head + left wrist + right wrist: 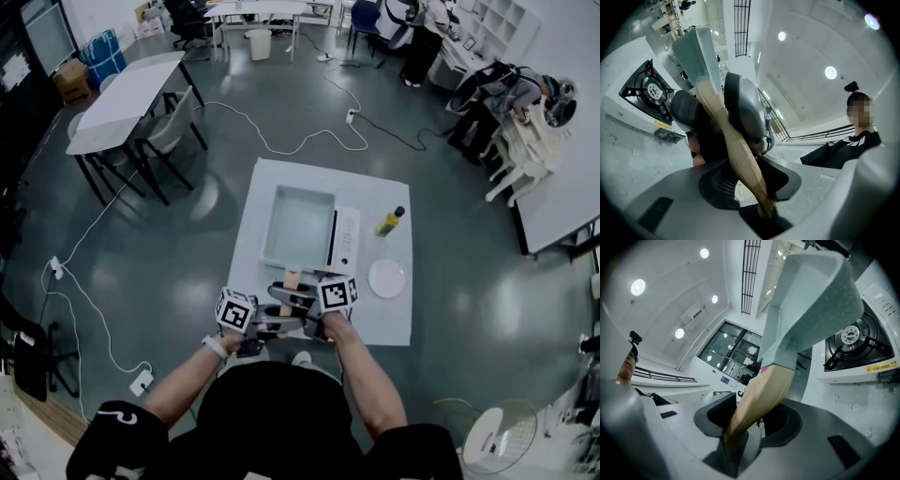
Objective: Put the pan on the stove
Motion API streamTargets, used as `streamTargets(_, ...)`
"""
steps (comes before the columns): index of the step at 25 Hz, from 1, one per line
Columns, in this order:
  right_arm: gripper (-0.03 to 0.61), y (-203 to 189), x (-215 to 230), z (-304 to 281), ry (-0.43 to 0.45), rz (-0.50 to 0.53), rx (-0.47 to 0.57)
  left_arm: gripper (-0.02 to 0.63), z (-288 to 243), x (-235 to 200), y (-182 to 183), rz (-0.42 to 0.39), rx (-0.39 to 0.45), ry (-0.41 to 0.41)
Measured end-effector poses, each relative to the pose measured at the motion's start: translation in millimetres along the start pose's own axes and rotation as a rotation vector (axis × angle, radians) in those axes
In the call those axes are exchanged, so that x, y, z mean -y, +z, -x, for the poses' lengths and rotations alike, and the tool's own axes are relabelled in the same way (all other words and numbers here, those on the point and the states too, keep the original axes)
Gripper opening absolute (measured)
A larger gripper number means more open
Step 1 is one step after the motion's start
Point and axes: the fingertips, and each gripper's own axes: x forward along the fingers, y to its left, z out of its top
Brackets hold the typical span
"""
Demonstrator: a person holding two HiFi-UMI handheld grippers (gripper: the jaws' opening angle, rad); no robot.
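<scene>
The square pan (pixel 298 228) is showing at the middle of the desk (pixel 394 323), just left of the white stove (pixel 344 240) and not on it, with its pale inside facing up. A yellow bottle (pixel 390 221) and a white plate (pixel 386 277) are sitting right of the stove, apart from it. The left tongs (pixel 754 187) and right tongs (pixel 740 427) are both clamping the pan's wooden handle (pixel 292 278) from opposite sides.

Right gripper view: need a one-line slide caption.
Right gripper shut on the wooden handle of a pale green pan, with the white stove alongside.
</scene>
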Motion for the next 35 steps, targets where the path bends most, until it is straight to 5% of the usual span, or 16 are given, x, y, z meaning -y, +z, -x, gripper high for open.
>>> streamTargets(35, 0.158, 21, 83, 5, 0.005, -0.114, 0.017, 0.121, -7, -82, 16, 0.132, -0.018, 0.019)
